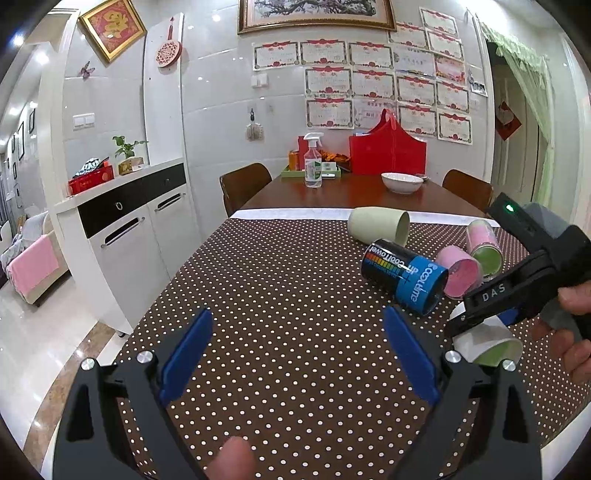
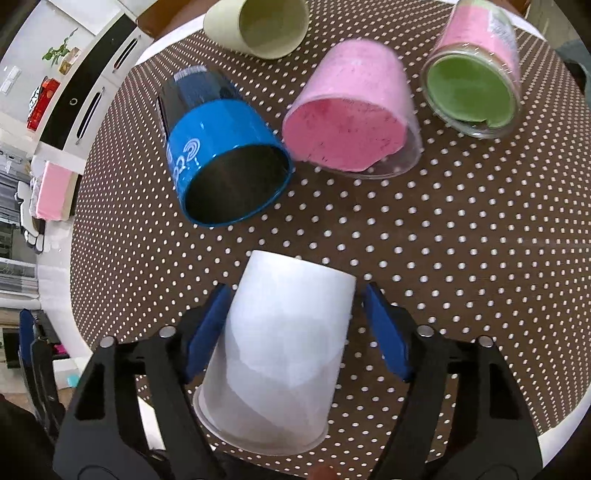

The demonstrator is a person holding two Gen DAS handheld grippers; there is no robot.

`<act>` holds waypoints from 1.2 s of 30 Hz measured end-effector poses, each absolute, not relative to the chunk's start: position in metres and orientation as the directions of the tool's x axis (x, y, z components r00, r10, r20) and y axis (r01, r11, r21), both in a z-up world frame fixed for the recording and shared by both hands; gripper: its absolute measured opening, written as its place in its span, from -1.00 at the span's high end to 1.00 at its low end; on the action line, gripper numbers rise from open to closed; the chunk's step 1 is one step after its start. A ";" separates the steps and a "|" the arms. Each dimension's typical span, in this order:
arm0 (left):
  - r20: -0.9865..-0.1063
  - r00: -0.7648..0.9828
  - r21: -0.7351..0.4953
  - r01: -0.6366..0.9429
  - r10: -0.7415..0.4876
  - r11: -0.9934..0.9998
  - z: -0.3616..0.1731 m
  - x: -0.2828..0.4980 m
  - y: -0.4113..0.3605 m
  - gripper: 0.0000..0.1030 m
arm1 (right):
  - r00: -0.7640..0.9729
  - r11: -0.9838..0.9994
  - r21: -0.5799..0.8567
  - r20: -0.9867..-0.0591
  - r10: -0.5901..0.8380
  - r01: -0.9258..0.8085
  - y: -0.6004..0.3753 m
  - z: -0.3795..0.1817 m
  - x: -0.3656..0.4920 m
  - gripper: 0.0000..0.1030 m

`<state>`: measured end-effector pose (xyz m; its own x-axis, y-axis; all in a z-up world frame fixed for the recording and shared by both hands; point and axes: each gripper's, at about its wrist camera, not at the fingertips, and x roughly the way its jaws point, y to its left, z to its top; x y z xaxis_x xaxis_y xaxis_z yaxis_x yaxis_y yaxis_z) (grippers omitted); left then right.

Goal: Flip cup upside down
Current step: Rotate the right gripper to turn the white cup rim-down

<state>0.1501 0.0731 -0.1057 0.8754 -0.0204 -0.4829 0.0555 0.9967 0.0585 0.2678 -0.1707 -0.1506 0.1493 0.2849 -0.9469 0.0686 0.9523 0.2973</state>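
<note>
A white paper cup (image 2: 284, 339) lies on its side on the dotted tablecloth, base pointing away, rim toward the camera. My right gripper (image 2: 295, 314) is open, its blue pads (image 2: 384, 332) on either side of the cup; the left pad is close to the cup wall, the right one stands a little apart. In the left wrist view the same cup (image 1: 487, 347) shows its green inside under the right gripper (image 1: 458, 325). My left gripper (image 1: 295, 350) is open and empty above bare cloth.
Beyond the white cup lie a blue-black can cup (image 2: 225, 147), a pink cup (image 2: 351, 122), a clear pink-and-green cup (image 2: 476, 74) and a pale green cup (image 2: 258, 26), all on their sides. A bowl (image 1: 402, 182), spray bottle (image 1: 313, 162) and red bag (image 1: 388, 147) stand at the far end.
</note>
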 end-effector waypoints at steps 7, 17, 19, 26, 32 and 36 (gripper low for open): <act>-0.485 0.874 0.059 0.063 -0.027 0.996 -0.105 0.148 0.070 -0.79 | 0.157 0.942 0.331 -0.934 0.320 0.052 -0.165 -0.140 0.274 -0.17; -0.465 0.885 0.068 0.059 -0.021 0.996 -0.093 0.139 0.068 -0.79 | 0.560 0.926 0.370 -0.754 0.343 -0.069 -0.181 -0.060 0.219 -0.15; -0.458 0.889 0.060 0.052 -0.019 0.997 -0.090 0.137 0.069 -0.79 | 0.668 0.940 0.323 -0.677 0.310 -0.109 -0.172 -0.046 0.200 -0.15; -0.443 0.897 0.036 0.026 -0.007 0.999 -0.082 0.127 0.076 -0.79 | 0.915 0.997 0.019 -0.396 0.076 -0.074 -0.130 -0.068 0.146 -0.16; -0.454 0.891 0.041 0.019 0.002 0.999 -0.086 0.124 0.075 -0.79 | 0.907 1.000 -0.026 -0.422 0.003 -0.015 -0.133 -0.116 0.156 -0.16; -0.459 0.889 0.044 0.020 0.003 0.999 -0.088 0.123 0.073 -0.79 | 0.895 0.999 -0.029 -0.446 0.001 -0.015 -0.134 -0.121 0.158 -0.16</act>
